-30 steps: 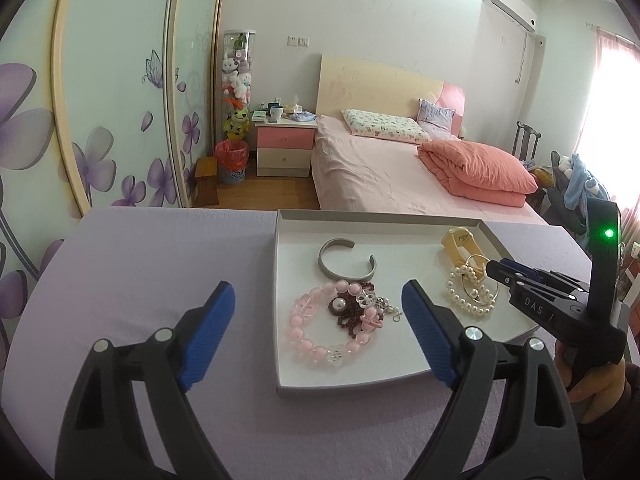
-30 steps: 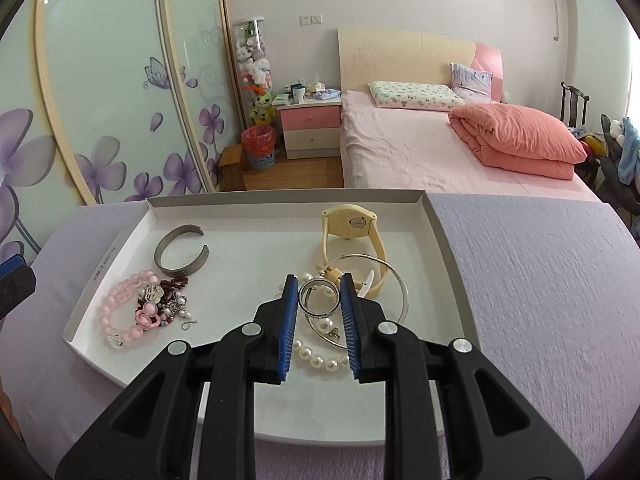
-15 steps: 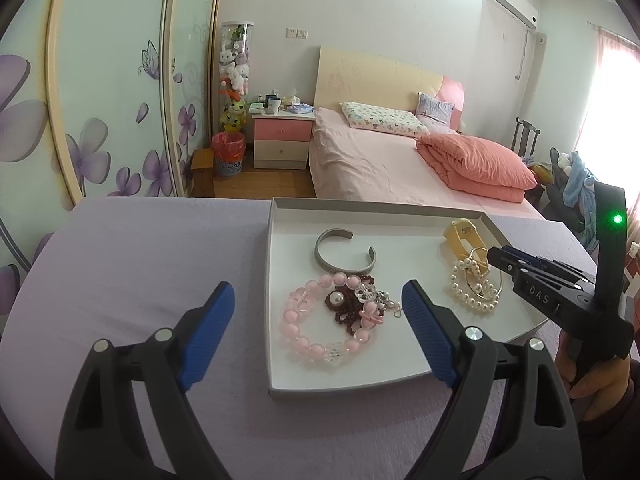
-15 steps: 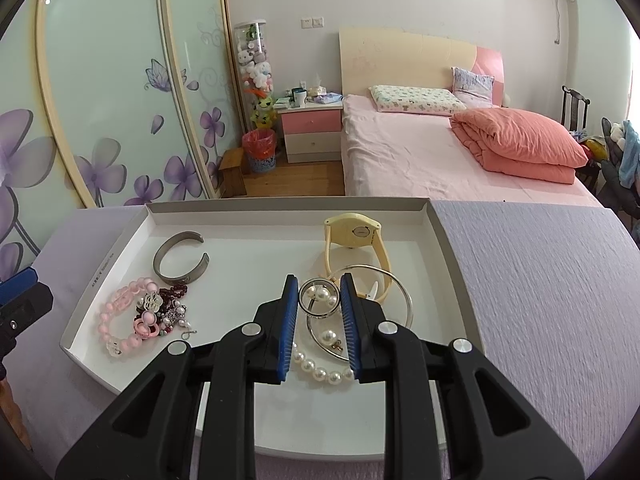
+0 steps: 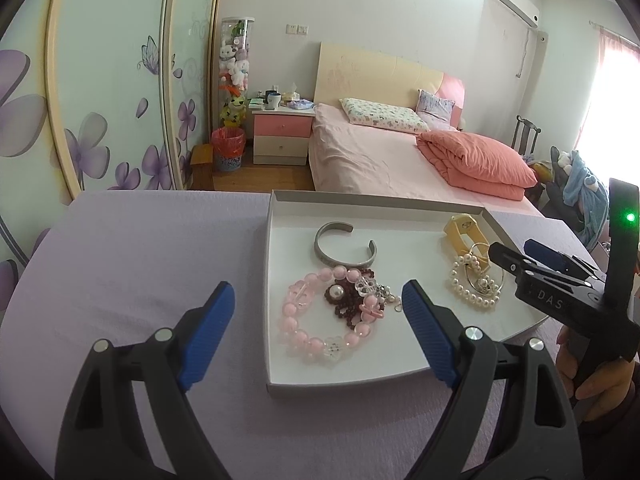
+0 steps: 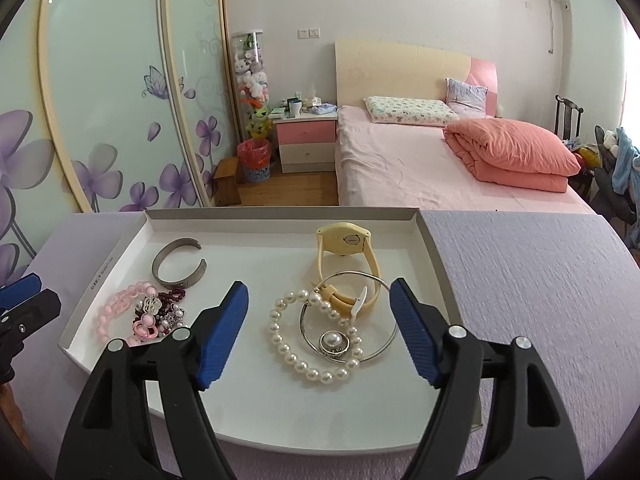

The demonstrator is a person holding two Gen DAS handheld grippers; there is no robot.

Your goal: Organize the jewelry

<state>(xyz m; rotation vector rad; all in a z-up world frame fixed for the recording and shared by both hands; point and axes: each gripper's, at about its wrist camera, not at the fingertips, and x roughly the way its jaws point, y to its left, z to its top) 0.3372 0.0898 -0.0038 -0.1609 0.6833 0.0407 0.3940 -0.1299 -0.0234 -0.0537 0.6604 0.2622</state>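
A white tray (image 6: 280, 213) on the lilac table holds the jewelry. At its left lie a silver cuff (image 6: 178, 268) and a pink bead bracelet (image 6: 110, 312) tangled with dark beads. A pearl bracelet (image 6: 296, 364), a thin silver bangle (image 6: 384, 292), a pearl ring (image 6: 334, 342) and a cream watch (image 6: 344, 236) lie to the right. My right gripper (image 6: 318, 292) hangs over these with its jaws opening; the ring lies loose below, untouched by the pads. My left gripper (image 5: 318, 284) stands open near the tray's front left corner, above the pink bead bracelet (image 5: 304, 334).
The lilac cloth (image 5: 140, 260) covers the table left of the tray and to its right (image 6: 520, 280). A person's hand (image 5: 600, 384) holds the right gripper's handle. Beyond the table's far edge stand a pink bed (image 6: 420, 160) and flowered wardrobe doors (image 6: 100, 100).
The right gripper's jaws have spread wide from nearly shut around the pearl ring; the ring now lies in the tray on the pearl bracelet. The left gripper has barely moved.
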